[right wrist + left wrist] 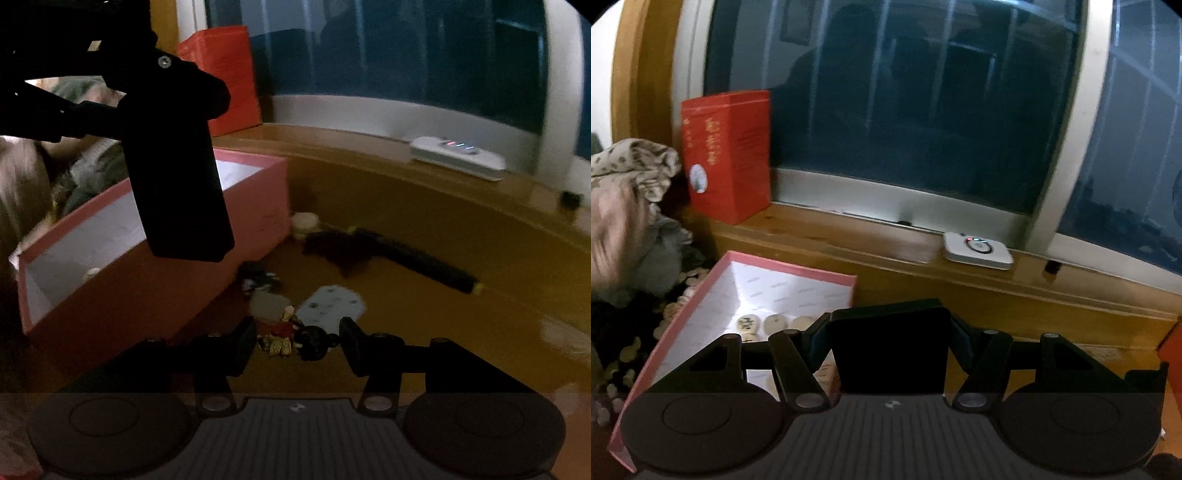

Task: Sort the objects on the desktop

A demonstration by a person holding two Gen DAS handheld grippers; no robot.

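Note:
My left gripper (pixel 889 325) is shut on a black rectangular block (pixel 890 358), which hangs over the right end of the open pink box (pixel 701 291). The right wrist view shows that block (pixel 181 199) tilted above the pink box (pixel 155 280). Several round cream pieces (pixel 775 323) lie inside the box. My right gripper (pixel 300 345) is open, low over the wooden desk. A small red-and-gold figurine (pixel 282 334) and a black round trinket (pixel 314 343) lie between its fingers, untouched.
On the desk lie a black tasselled stick (pixel 391 254), a pale dotted card (pixel 332 304), a dark small item (pixel 258 278) and a cream round piece (pixel 304 220). A red carton (pixel 727 155) and a white device (pixel 977 250) sit on the window sill. Crumpled cloth (pixel 635 173) lies left.

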